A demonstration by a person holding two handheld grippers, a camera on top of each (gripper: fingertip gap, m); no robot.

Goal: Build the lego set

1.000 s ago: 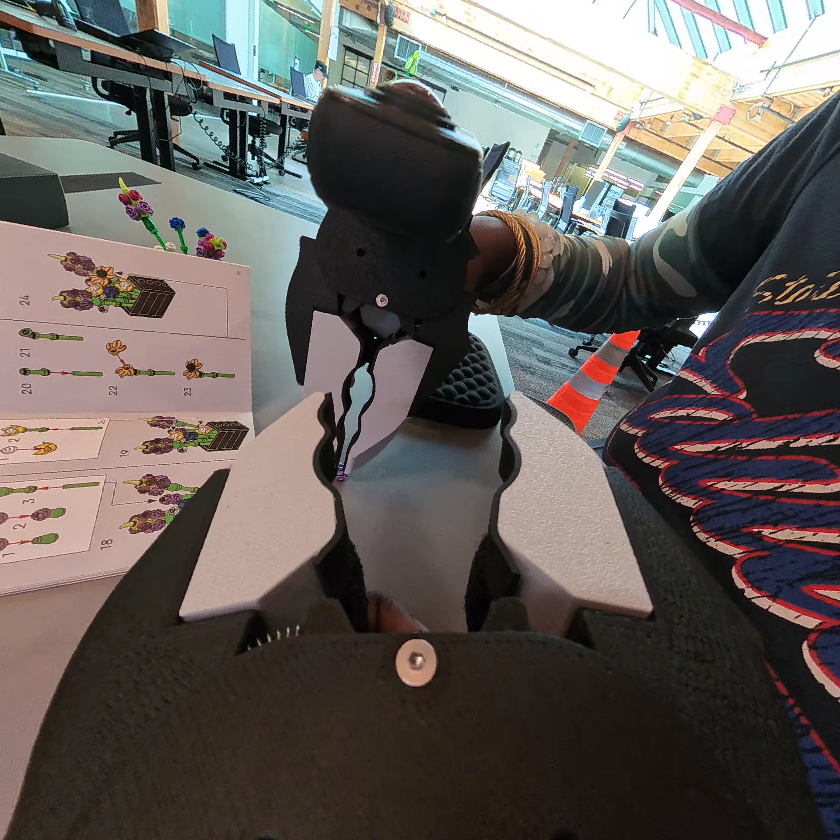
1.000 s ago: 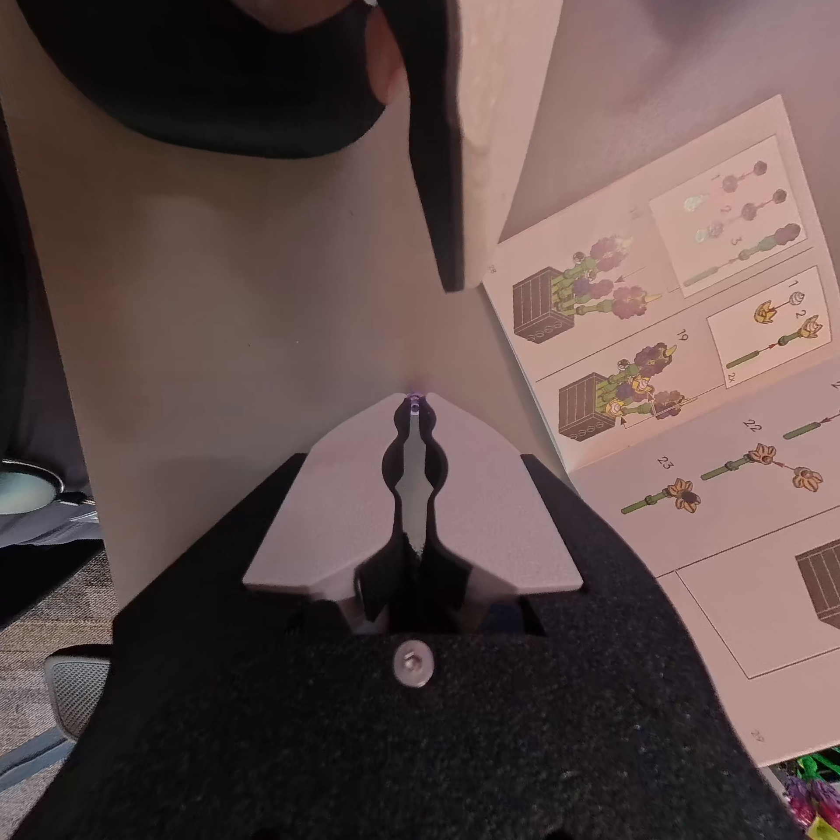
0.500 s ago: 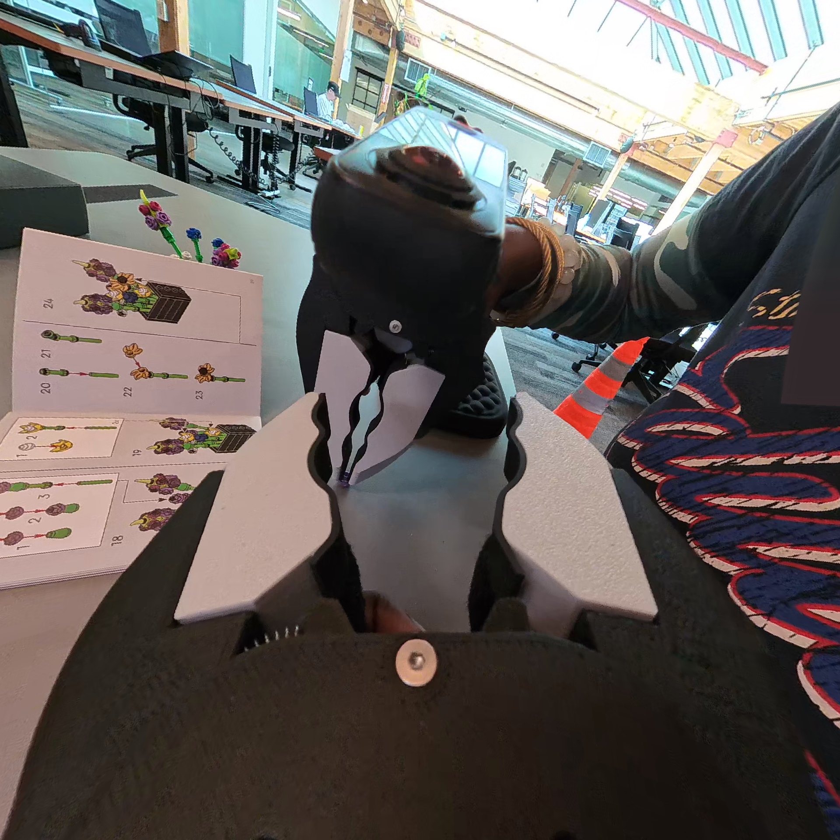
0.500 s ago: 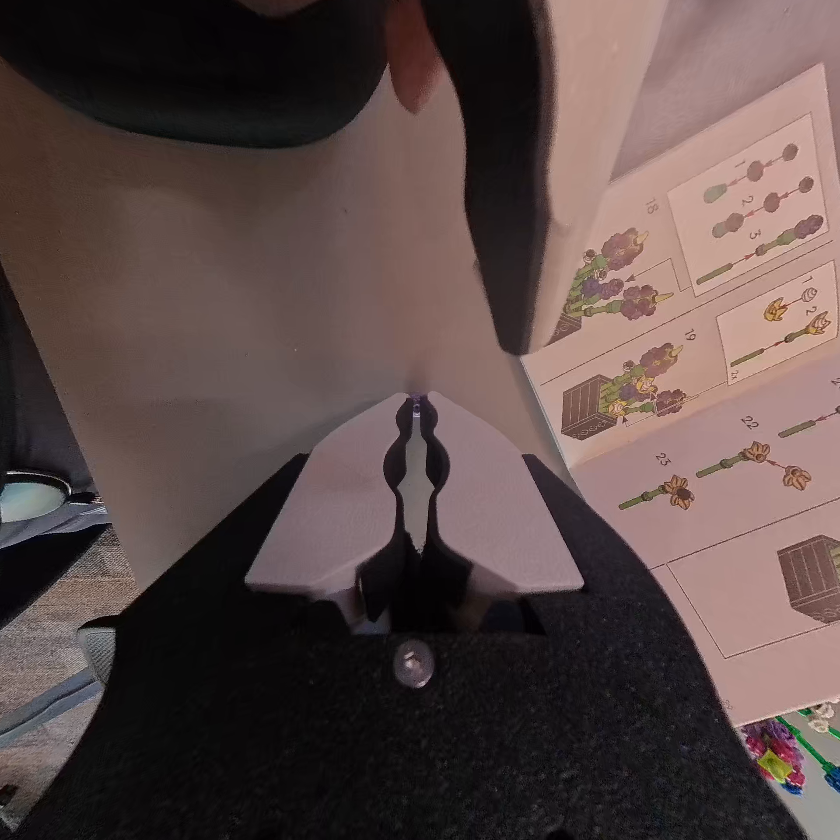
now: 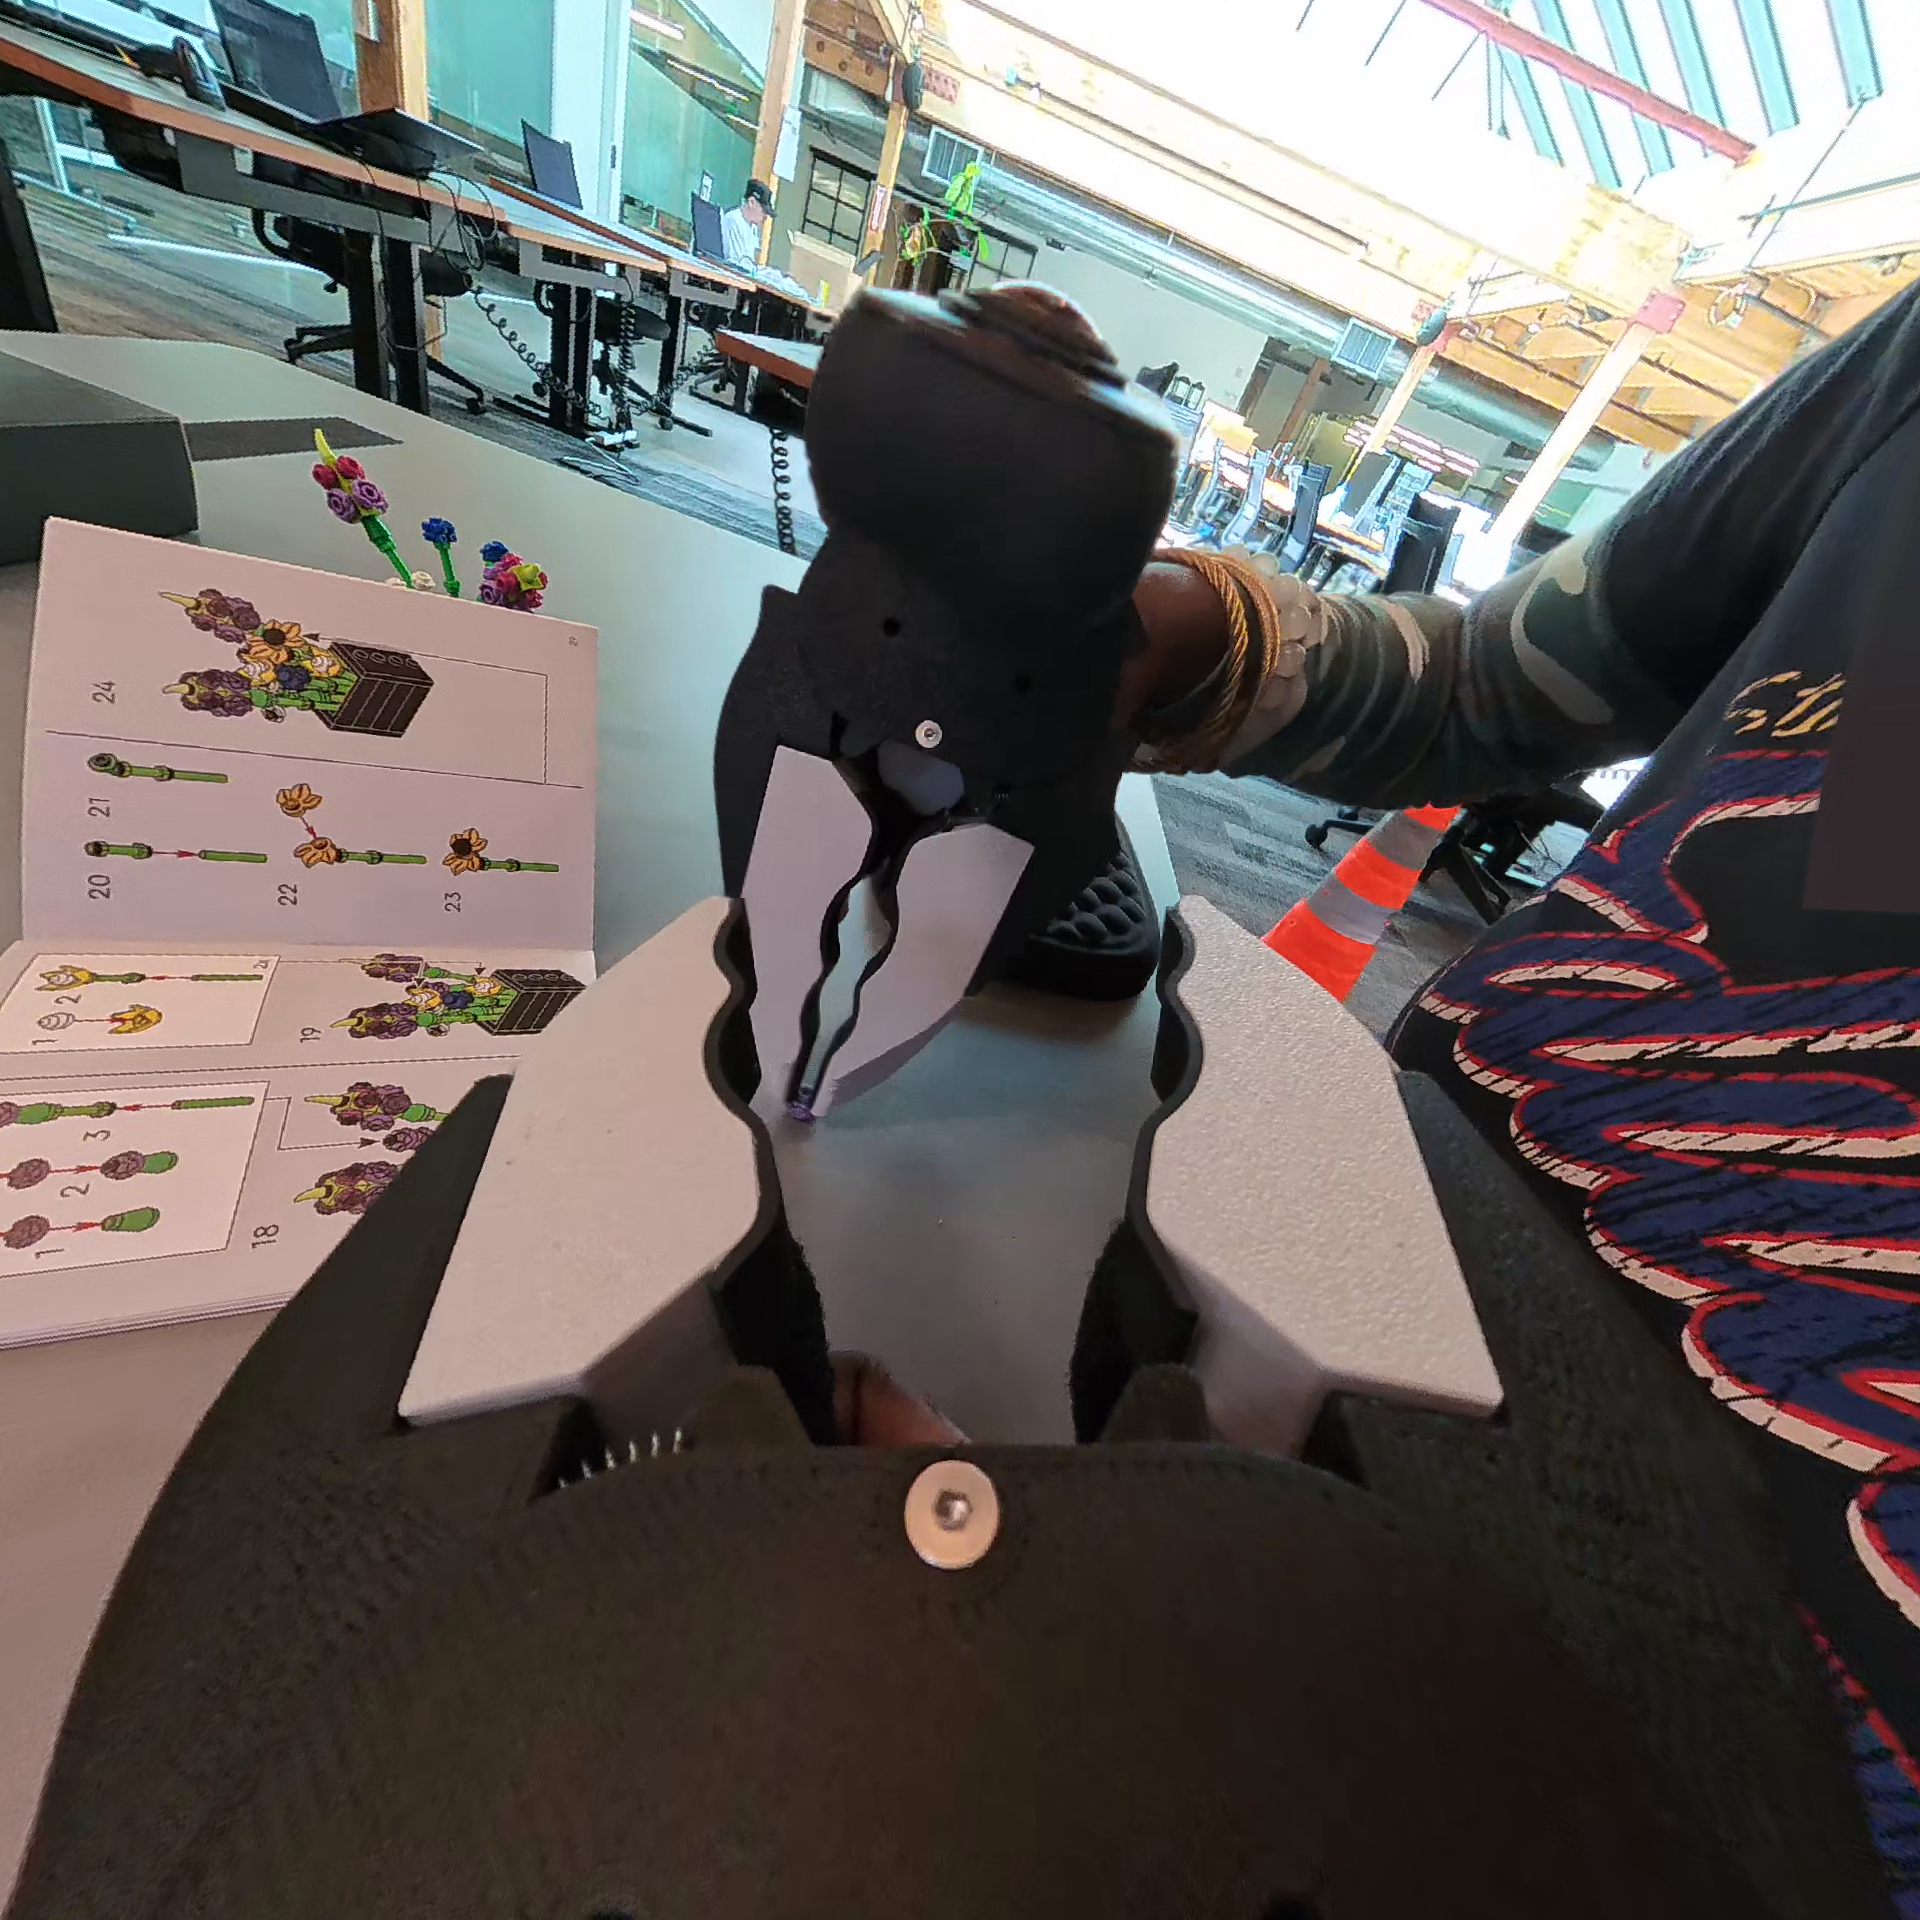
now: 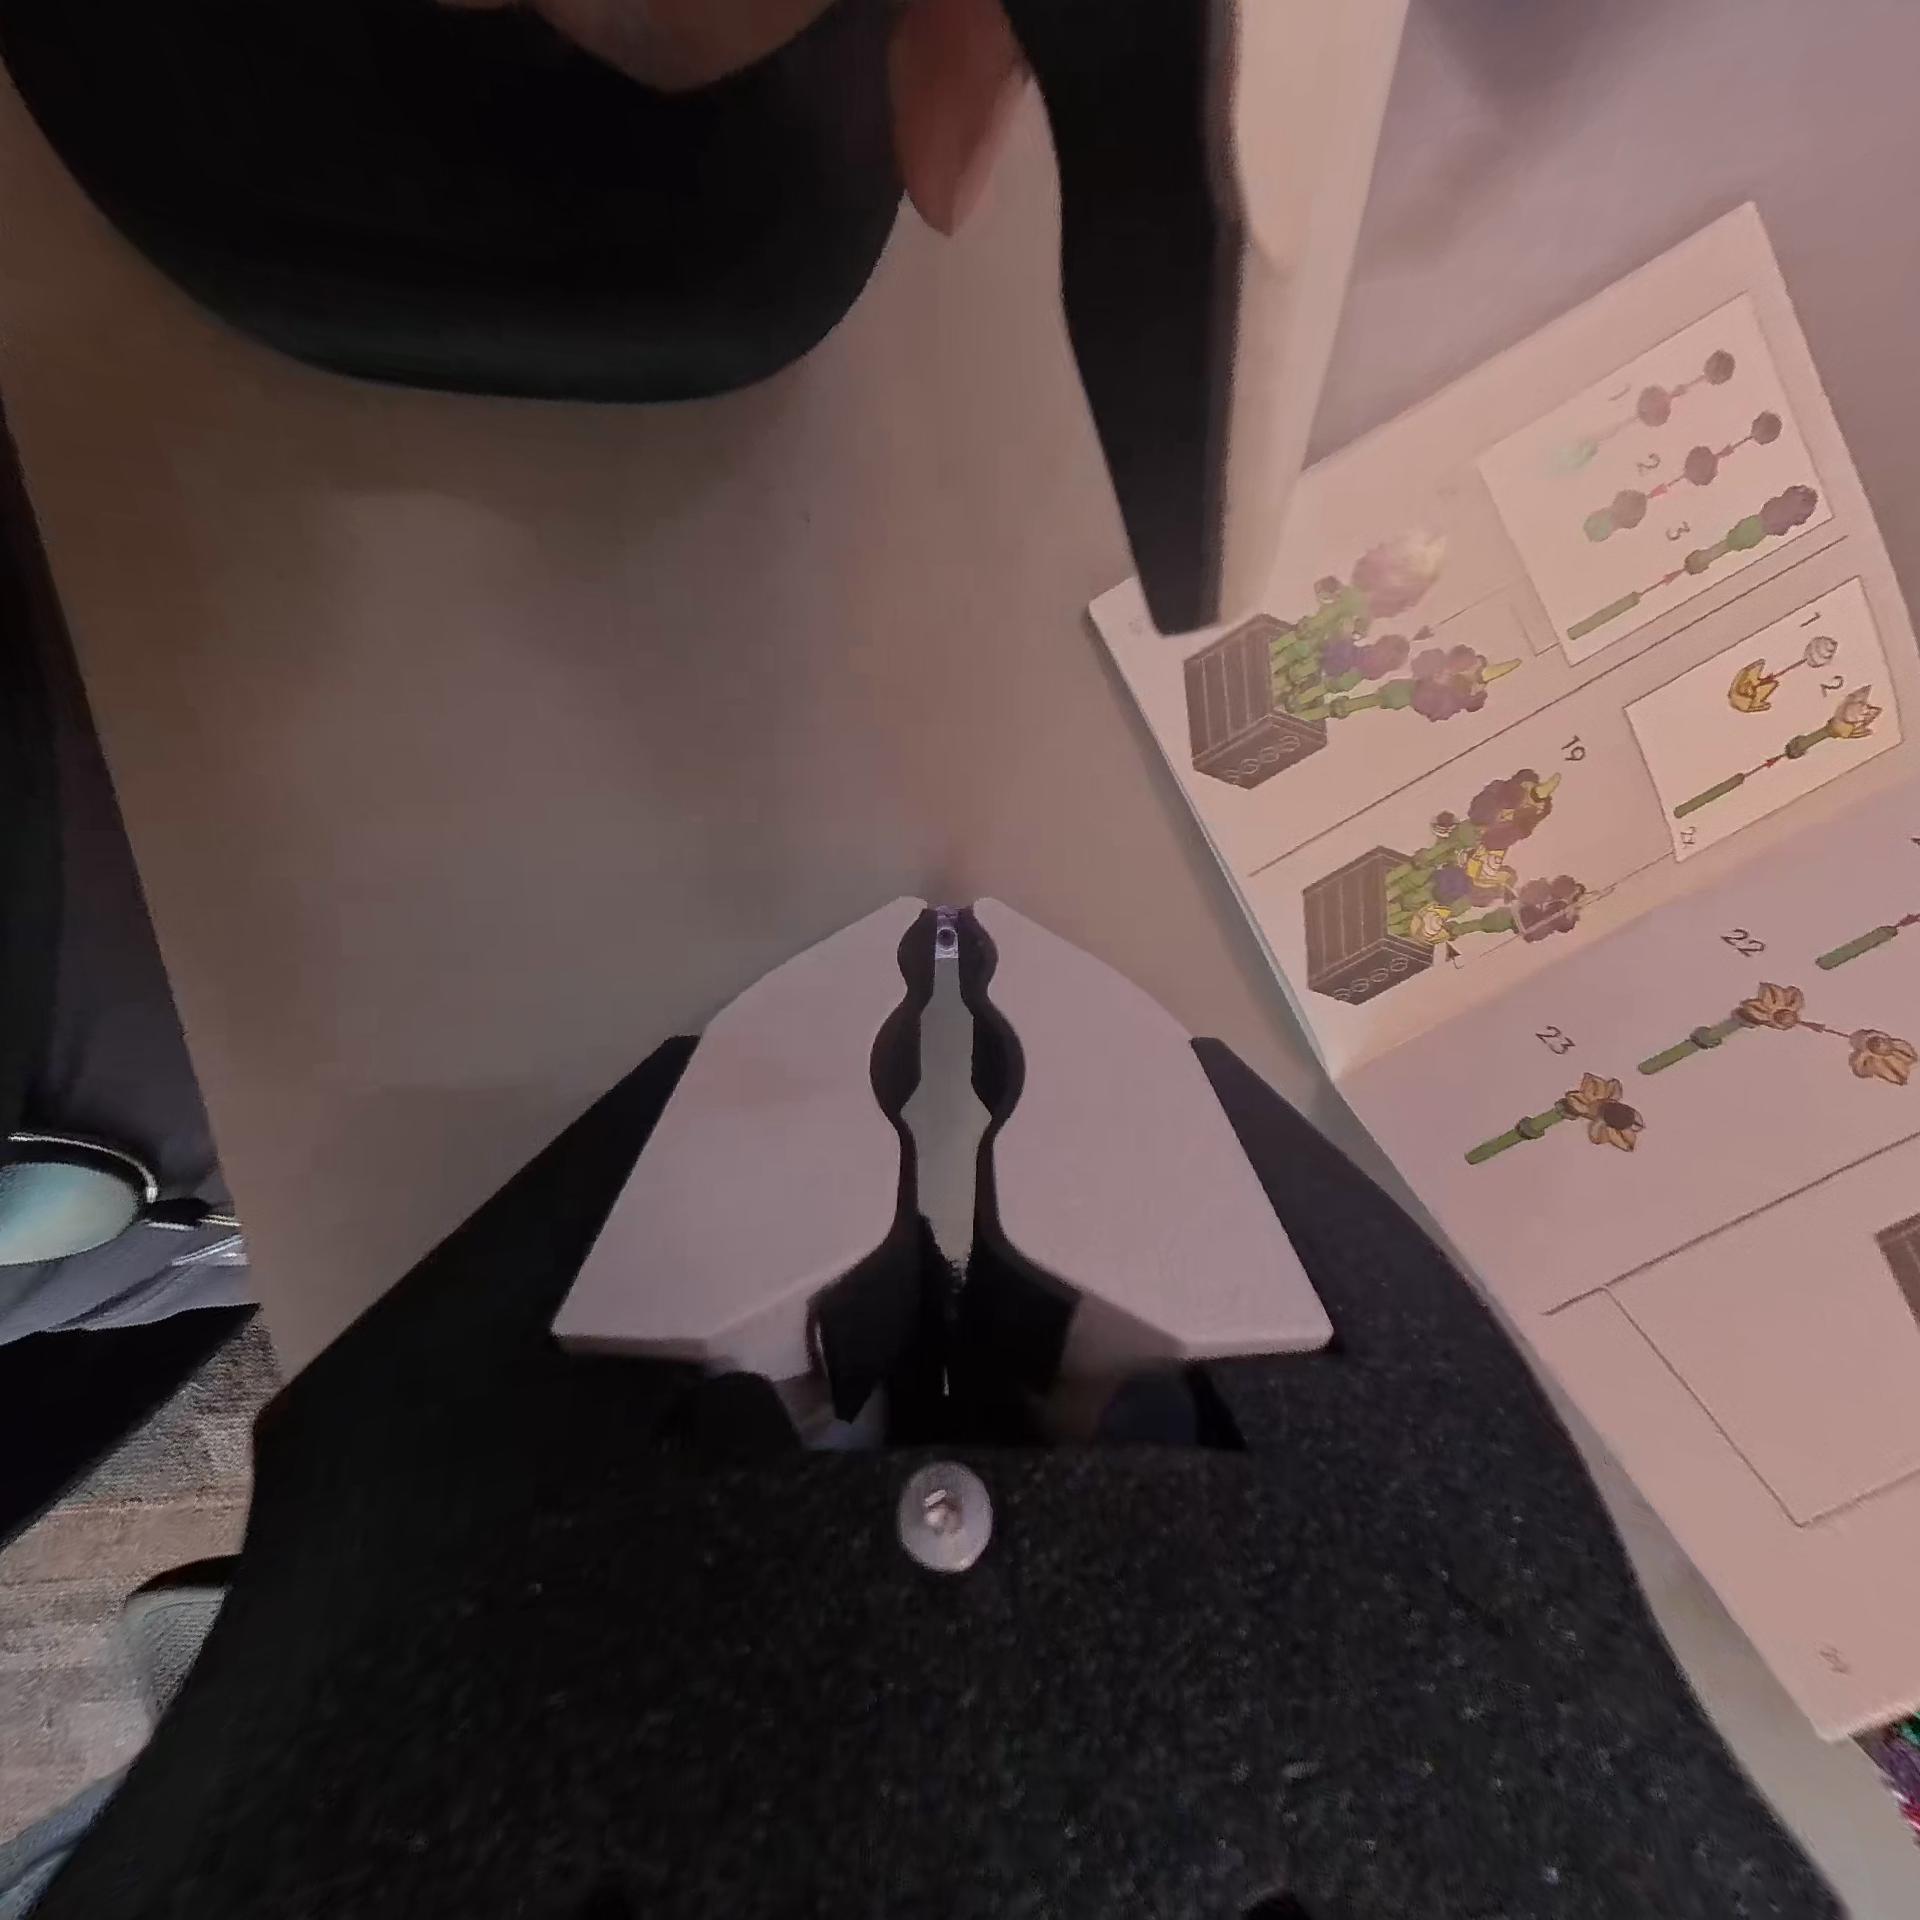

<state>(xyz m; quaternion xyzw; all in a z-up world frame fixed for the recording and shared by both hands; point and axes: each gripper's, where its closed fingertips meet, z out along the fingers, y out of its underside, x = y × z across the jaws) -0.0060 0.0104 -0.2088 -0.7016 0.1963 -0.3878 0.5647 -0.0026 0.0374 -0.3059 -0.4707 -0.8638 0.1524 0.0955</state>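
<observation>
Right gripper (image 6: pixel 948 914): grey fingers pinched together at the tips, clamped on a tiny translucent purple round lego piece (image 6: pixel 947 938). Piece held at the very tip of the fingers, at or just above the grey matte tabletop (image 5: pixel 935 1195); contact with the surface cannot be told. Too small to show a long axis; open end with a small hole faces back along the fingers toward the wrist camera. In the left wrist view, same gripper (image 5: pixel 805 1103) angled steeply down, tips toward the table, piece (image 5: pixel 798 1110) visible at the tips.

Left gripper (image 5: pixel 951 1049): fingers spread wide, nothing between them, hovering just in front of the right gripper's tips.

Open white paper instruction booklet (image 5: pixel 301 831) lying left of both grippers. Small assembled lego flower stems, purple, blue and pink on green stalks (image 5: pixel 426 540), standing behind the booklet, well apart from the grippers.
</observation>
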